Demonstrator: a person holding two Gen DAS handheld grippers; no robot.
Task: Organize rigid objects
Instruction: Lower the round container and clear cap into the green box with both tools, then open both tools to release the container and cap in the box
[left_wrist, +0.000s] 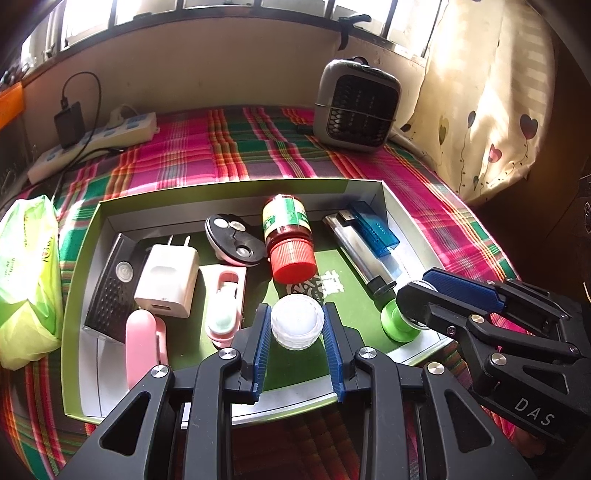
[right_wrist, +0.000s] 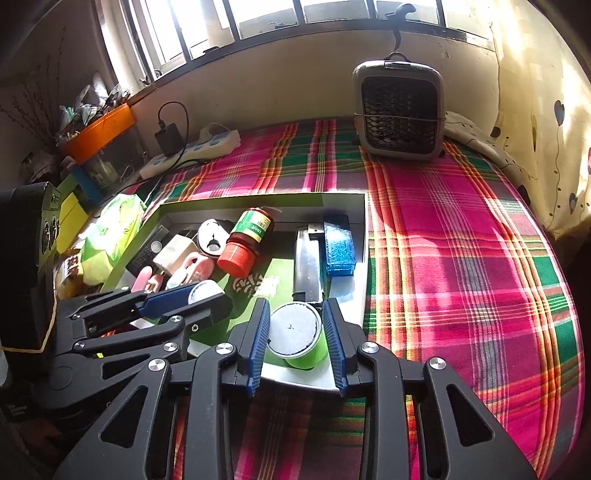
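The left gripper (left_wrist: 297, 328) is sitting at the near edge of the green box (left_wrist: 79, 280), its blue pads flanking a clear white jar (left_wrist: 295, 323); both pads are lying against the jar's sides, so the fingers are clamping it. Just to the right, the right gripper (right_wrist: 295, 334) is closing on a green-walled cup (right_wrist: 297, 338) with a white top, its pads pressing on both sides near the box's near right corner.

Inside the box, to the left of the clear white jar, a pink clip-like piece (left_wrist: 142, 350) is lying nearest, with a pink-and-white holder (left_wrist: 227, 306) beside it. A little farther, a white plug adapter (left_wrist: 168, 280) is resting next to a black grilled device (left_wrist: 110, 291) leaning on the left wall. In the middle, a red-capped bottle (left_wrist: 288, 236) is lying on its side, cap pointing near. A round black-and-pink object (left_wrist: 232, 240) is sitting to its left. On the right, a silver lighter (left_wrist: 356, 251) and a blue translucent case (left_wrist: 375, 229) are lying side by side.

The box is resting on a plaid cloth (right_wrist: 461, 258). A green bag (left_wrist: 26, 280) is lying left of the box. At the far side, a power strip (left_wrist: 96, 140) is lying on the left and a small grey fan (left_wrist: 356, 107) is standing on the right.
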